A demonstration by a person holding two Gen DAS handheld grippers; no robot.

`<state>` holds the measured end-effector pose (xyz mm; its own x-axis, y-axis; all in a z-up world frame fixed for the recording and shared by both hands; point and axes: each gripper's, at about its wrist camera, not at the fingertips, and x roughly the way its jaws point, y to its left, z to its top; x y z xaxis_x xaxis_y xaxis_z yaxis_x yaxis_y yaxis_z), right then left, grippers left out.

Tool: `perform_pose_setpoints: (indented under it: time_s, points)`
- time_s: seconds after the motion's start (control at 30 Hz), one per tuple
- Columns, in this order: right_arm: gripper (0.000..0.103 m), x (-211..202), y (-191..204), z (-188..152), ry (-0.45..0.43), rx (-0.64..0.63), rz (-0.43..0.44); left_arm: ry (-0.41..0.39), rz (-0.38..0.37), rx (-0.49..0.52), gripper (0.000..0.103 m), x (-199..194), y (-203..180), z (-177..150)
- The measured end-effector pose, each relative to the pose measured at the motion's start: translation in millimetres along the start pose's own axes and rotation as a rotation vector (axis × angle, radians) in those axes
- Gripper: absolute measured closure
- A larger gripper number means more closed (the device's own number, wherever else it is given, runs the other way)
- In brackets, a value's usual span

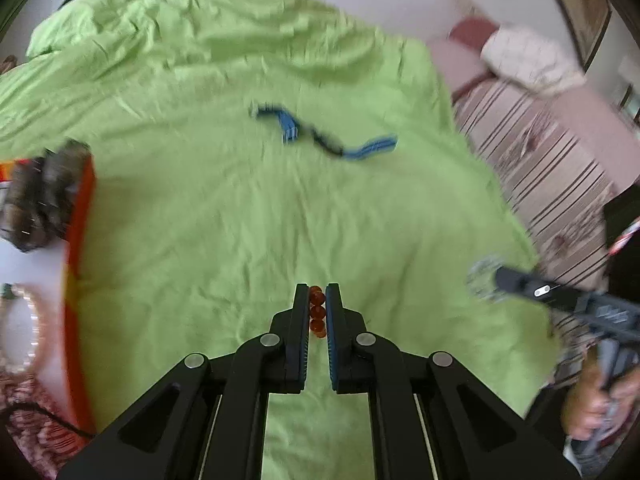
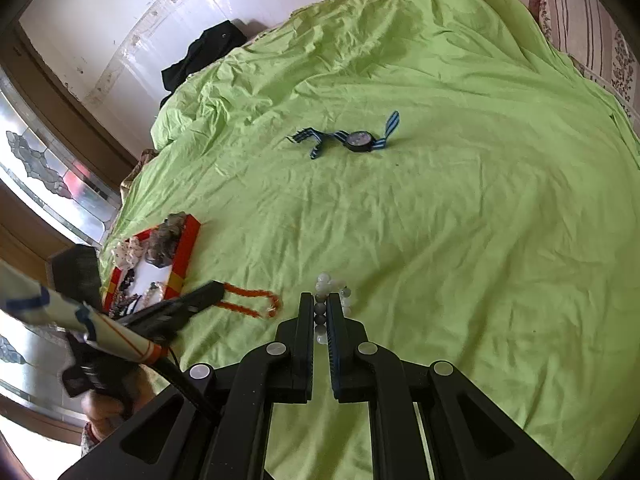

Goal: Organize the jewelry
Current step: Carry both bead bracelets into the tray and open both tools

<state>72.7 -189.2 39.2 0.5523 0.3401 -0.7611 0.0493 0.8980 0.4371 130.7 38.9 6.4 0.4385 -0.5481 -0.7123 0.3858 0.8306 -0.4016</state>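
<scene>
Both hand-held tools already loaded. Left gripper point(image 1: 317, 312) clamped on an orange bead strand point(image 1: 317, 312), the beads stacked between the pads at lower centre of the left wrist view; seen from the right wrist view, the same orange bead strand point(image 2: 256, 303) trailed out of that gripper's tip as a loop over the green sheet point(image 2: 460, 240), at lower left of centre. Right gripper point(image 2: 320, 312) closed on a grey-white bead bracelet point(image 2: 326, 292), pale beads bunched just above the fingertips at lower centre.

Red-edged tray point(image 2: 188, 248) at left of the right wrist view, holding other dark and pale pieces; in the left wrist view its red rim point(image 1: 80, 220) ran down the left edge — so the tray lay to the left of both grippers, just beside the left one and farther from the right. Judged the nearer hand for a drop: the left, with a short swing leftward over the rim.

Striped-band watch point(image 2: 360, 140) left loose in the upper centre of the right wrist view, well apart from both tools, long axis roughly left to right across the frame, one strap end curled upward. Blurred in the left wrist view point(image 1: 324, 132) — straight ahead of the left gripper there.
</scene>
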Motion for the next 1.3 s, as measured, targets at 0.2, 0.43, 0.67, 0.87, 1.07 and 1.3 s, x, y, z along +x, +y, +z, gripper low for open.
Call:
perform_pose_setpoints:
  time_s: [0.2, 0.43, 0.67, 0.87, 1.07, 1.3]
  points:
    - [0.096, -1, 31, 0, 0.004, -0.032, 0.033, -0.124, -0.037, -0.046, 0.096, -66, 19, 10]
    - [0.096, 10, 89, 6, 0.021, -0.108, 0.087, -0.202, 0.076, -0.108, 0.096, -122, 74, 23]
    - [0.096, 53, 164, 2, 0.095, -0.221, 0.128, -0.218, 0.144, -0.304, 0.096, -138, 173, 24]
    - [0.096, 105, 229, -4, 0.172, -0.325, 0.156, -0.194, 0.162, -0.482, 0.096, -133, 237, 17]
    - [0.096, 161, 290, -8, 0.231, -0.401, 0.181, -0.178, 0.237, -0.512, 0.096, -127, 256, 12]
    - [0.096, 219, 316, -9, 0.268, -0.414, 0.144, -0.189, 0.306, -0.589, 0.096, -131, 281, 5]
